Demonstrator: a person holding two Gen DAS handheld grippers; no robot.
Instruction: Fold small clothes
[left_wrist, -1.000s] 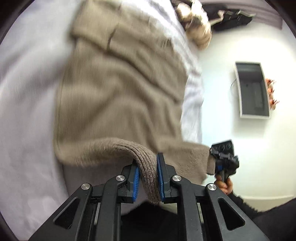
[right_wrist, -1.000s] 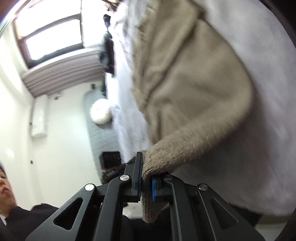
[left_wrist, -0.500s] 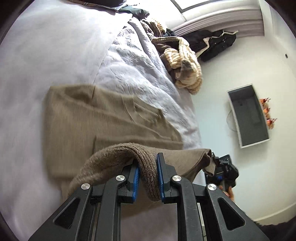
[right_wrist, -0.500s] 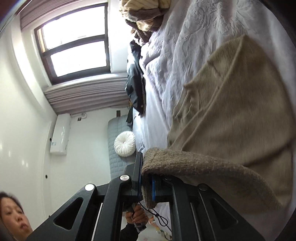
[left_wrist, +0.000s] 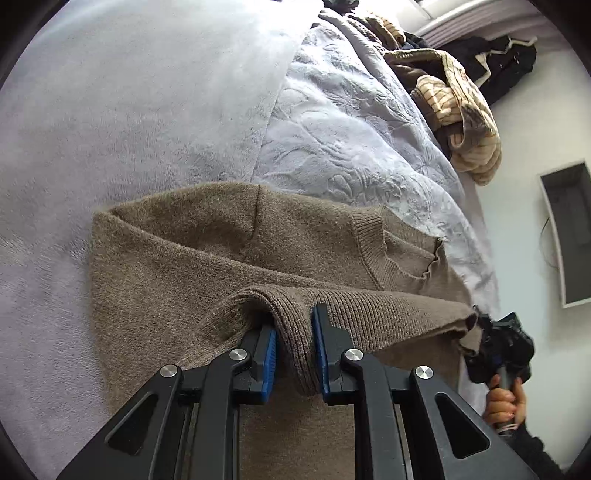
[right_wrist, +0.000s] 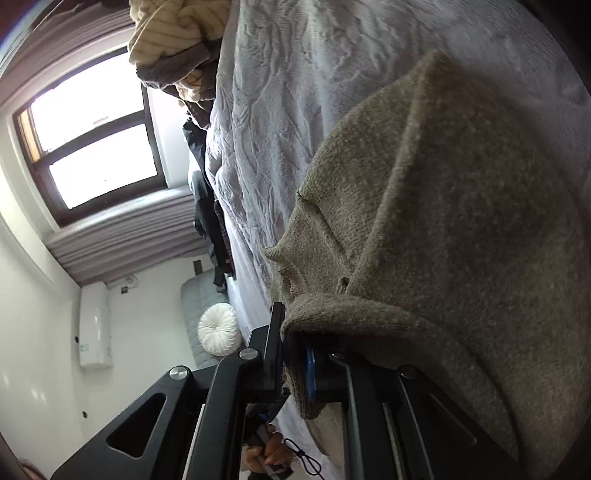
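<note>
A brown knit sweater (left_wrist: 207, 254) lies on a pale lilac bed cover (left_wrist: 110, 110). My left gripper (left_wrist: 293, 350) is shut on the sweater's ribbed hem, held just above the part lying flat. My right gripper (right_wrist: 293, 365) is shut on the same hem at its other end; it also shows at the right of the left wrist view (left_wrist: 498, 347). The hem stretches between the two grippers, doubled over the sweater's body (right_wrist: 461, 221). The ribbed neckline (left_wrist: 373, 243) lies just past the hem.
A heap of striped cream and brown clothes (left_wrist: 454, 99) lies at the far end of the bed, with dark garments (right_wrist: 214, 229) beside it. The embossed quilt (right_wrist: 295, 92) covers the bed's side. A window (right_wrist: 92, 147) and a white round cushion (right_wrist: 218, 328) are beyond.
Both grippers have carried the hem forward over the sweater's body and lower, so the garment is now doubled and the neckline lies close to the hem. Both stay shut on the hem.
</note>
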